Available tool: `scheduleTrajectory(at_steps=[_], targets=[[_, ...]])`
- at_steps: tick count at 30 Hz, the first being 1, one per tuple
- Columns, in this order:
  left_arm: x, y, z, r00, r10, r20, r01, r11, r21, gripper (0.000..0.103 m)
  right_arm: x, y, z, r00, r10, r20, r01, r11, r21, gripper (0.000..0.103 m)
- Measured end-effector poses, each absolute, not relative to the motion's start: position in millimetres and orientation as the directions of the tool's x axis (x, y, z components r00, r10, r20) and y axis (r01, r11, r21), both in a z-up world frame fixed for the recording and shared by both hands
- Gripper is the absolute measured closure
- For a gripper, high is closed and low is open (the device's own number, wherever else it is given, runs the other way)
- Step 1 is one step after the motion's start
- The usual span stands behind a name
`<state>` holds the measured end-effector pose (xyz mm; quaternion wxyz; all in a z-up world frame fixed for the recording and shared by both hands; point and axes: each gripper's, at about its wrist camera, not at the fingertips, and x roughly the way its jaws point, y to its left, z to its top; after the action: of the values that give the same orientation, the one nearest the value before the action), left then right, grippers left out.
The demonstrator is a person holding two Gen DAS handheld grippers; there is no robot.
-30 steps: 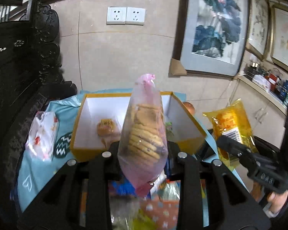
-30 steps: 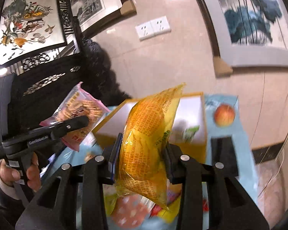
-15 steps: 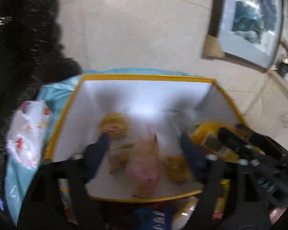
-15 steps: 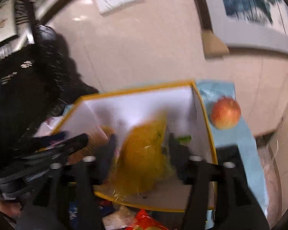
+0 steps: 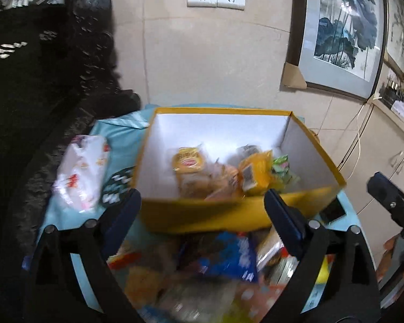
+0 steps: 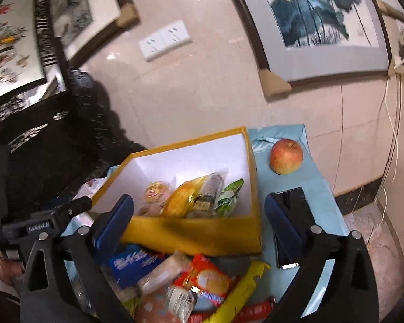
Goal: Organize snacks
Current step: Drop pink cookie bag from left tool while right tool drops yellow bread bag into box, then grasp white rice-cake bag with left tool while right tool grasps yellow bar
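A yellow box (image 5: 223, 216) with white inside walls stands on the table just ahead of both grippers. Inside it lie the yellow snack bag (image 5: 256, 173), a small yellow and red packet (image 5: 188, 160), a green packet (image 5: 281, 165) and a blurred pinkish biscuit bag (image 5: 202, 184). My left gripper (image 5: 202, 202) hovers before the box's near wall, jaws opening and nothing between them. My right gripper (image 6: 199, 207) does the same at the same box (image 6: 196, 234), where the yellow bag (image 6: 180, 196) rests. Loose snacks lie beneath both, among them a blue packet (image 6: 132, 263) and a red one (image 6: 207, 277).
An apple (image 6: 286, 156) and a black phone (image 6: 293, 215) lie on the light blue cloth (image 6: 317, 188) right of the box. A white patterned pack (image 5: 80, 169) lies left of it. Dark carved furniture (image 5: 40, 94) stands at the left, a tiled wall behind.
Both grippers reached over the box, let go of the biscuit bag and the yellow bag into it, and drew back with their jaws spread wide.
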<state>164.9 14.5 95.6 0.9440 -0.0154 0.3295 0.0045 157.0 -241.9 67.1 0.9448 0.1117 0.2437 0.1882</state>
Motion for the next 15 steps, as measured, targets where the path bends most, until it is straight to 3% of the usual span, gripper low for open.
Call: scheduleTrajectory(at_steps=[5,15], targets=[[111,38,77,0.772,0.033,-0.635,-0.053,0.998,-0.013,0.003,119,-240,48,0.764,0.474,-0.438,-0.36,0.876,0.32,0.001],[65,69,-10,0.646,0.074,-0.76,-0.17,0.984,-0.049,0.003,91,-241,-6,0.667,0.507,-0.546,-0.339,0.859,0.383,0.001]])
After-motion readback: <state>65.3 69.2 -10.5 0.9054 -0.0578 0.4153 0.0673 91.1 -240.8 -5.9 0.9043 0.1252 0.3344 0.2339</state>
